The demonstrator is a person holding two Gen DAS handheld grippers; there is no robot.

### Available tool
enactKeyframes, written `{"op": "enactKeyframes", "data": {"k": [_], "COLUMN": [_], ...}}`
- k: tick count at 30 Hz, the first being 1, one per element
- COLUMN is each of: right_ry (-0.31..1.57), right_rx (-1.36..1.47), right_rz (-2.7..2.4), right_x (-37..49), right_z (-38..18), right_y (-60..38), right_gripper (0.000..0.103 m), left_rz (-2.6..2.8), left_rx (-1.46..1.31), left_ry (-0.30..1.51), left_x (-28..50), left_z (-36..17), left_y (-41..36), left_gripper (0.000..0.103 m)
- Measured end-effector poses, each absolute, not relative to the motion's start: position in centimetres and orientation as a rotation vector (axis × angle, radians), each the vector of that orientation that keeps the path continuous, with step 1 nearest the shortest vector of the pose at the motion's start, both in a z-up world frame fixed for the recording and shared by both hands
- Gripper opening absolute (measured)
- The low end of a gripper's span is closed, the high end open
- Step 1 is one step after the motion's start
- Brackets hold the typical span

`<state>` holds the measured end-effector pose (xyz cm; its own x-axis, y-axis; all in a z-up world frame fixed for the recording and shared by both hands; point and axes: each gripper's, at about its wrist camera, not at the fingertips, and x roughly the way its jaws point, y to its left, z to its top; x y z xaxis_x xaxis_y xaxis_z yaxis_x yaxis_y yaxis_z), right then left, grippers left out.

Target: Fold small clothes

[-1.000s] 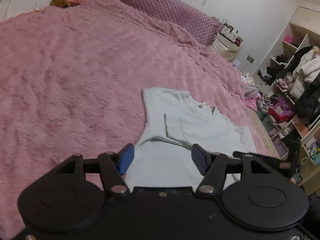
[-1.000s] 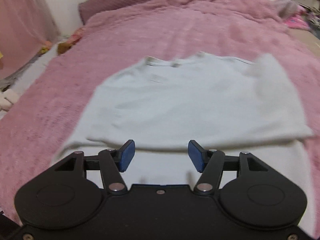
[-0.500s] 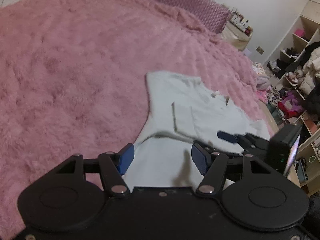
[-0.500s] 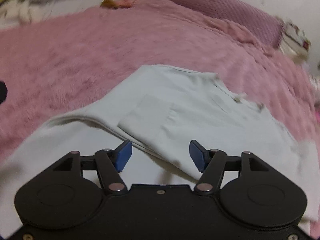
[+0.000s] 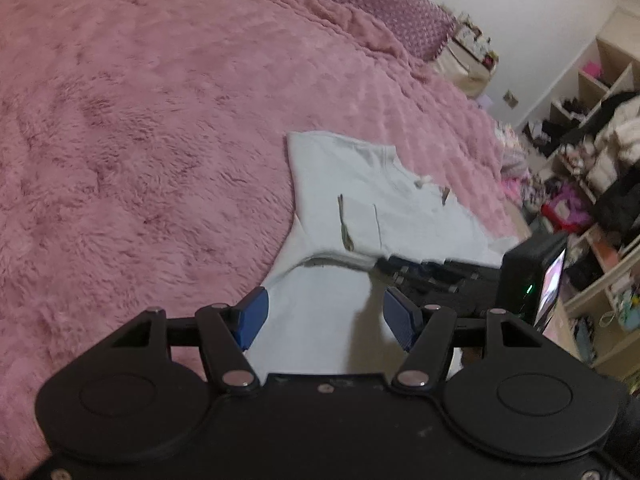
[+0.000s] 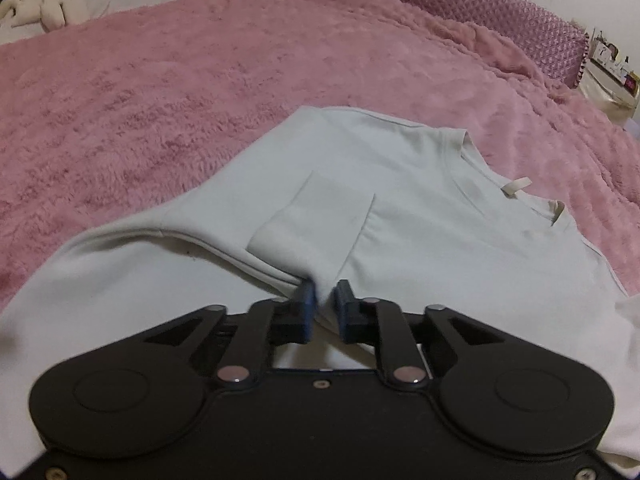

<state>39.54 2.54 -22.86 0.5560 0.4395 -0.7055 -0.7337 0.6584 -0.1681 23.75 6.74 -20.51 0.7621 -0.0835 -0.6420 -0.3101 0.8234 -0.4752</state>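
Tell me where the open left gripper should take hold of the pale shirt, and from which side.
Probably the shirt's near left edge, where it meets the pink blanket. It lies flat just past the left gripper's left pad, so come in low from the blanket side, one pad under the edge.

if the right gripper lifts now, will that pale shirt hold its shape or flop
Likely flop: the pale shirt already lies in soft folds on the fuzzy pink blanket. It looks thin and probably light. The right gripper pinches only one folded edge, so the rest should drape.
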Motion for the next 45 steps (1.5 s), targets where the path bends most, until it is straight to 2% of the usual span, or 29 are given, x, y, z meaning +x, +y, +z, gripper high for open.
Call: {"op": "enactKeyframes", "data": {"k": [12, 17, 23, 26, 29, 30, 31, 32, 36, 41, 42, 43, 45], "right_ry": [0.686, 0.654, 0.674, 0.685, 0.721, 0.717, 0.716, 0.708, 0.587, 0.66, 0.65, 0.631, 0.608], "right_rx": [-0.296, -0.265, -0.252, -0.338, -0.351, -0.317, -0.267, -0.213, -0.17, -0.248, -0.242, -0.252, -0.339], "right_rz": [0.765, 0.784, 0.823, 0.808, 0.803, 0.814, 0.839, 0.867, 0.768, 0.713, 0.729, 0.743, 0.718], "right_x": [40.4, 40.0, 39.3, 38.9, 38.9, 38.7, 38.6, 38.5, 38.1, 40.5, 40.6, 40.5, 40.2], "right_z": [-20.0, -19.5, -20.7, -22.8, -24.7, -24.5, -24.1, -23.6, -21.3, -21.2, -21.2, -21.2, -21.7], "right_y": [-0.3, 1.7, 5.0, 6.0, 5.7, 5.3, 4.7, 4.1, 2.9, 6.2, 7.0, 7.5, 9.5], "right_gripper": [0.004, 0.004, 0.004, 0.005, 0.012, 0.025, 0.045, 0.049, 0.045, 0.045, 0.047, 0.056, 0.062], "left_rz": [0.109, 0.112, 0.114, 0.113, 0.114, 0.114, 0.114, 0.114, 0.114, 0.111, 0.113, 0.113, 0.111], "left_rx": [-0.585, -0.583, -0.591, -0.595, -0.595, -0.595, -0.594, -0.592, -0.581, -0.551, -0.548, -0.549, -0.564], "left_ry": [0.715, 0.723, 0.729, 0.739, 0.745, 0.745, 0.744, 0.745, 0.752, 0.769, 0.769, 0.768, 0.769], "left_x": [23.7, 24.0, 24.0, 24.1, 24.1, 24.1, 24.2, 24.2, 24.5, 24.9, 25.0, 24.9, 25.0], "left_z": [-20.9, -20.9, -21.0, -21.1, -21.1, -21.1, -21.1, -21.1, -21.1, -21.3, -21.3, -21.4, -21.6], "left_y": [6.7, 6.7, 6.8, 6.9, 6.7, 6.7, 6.6, 6.6, 6.3, 6.1, 6.1, 6.2, 6.5], "left_gripper": [0.065, 0.065, 0.065, 0.065, 0.065, 0.065, 0.065, 0.065, 0.065, 0.065, 0.065, 0.065, 0.065]}}
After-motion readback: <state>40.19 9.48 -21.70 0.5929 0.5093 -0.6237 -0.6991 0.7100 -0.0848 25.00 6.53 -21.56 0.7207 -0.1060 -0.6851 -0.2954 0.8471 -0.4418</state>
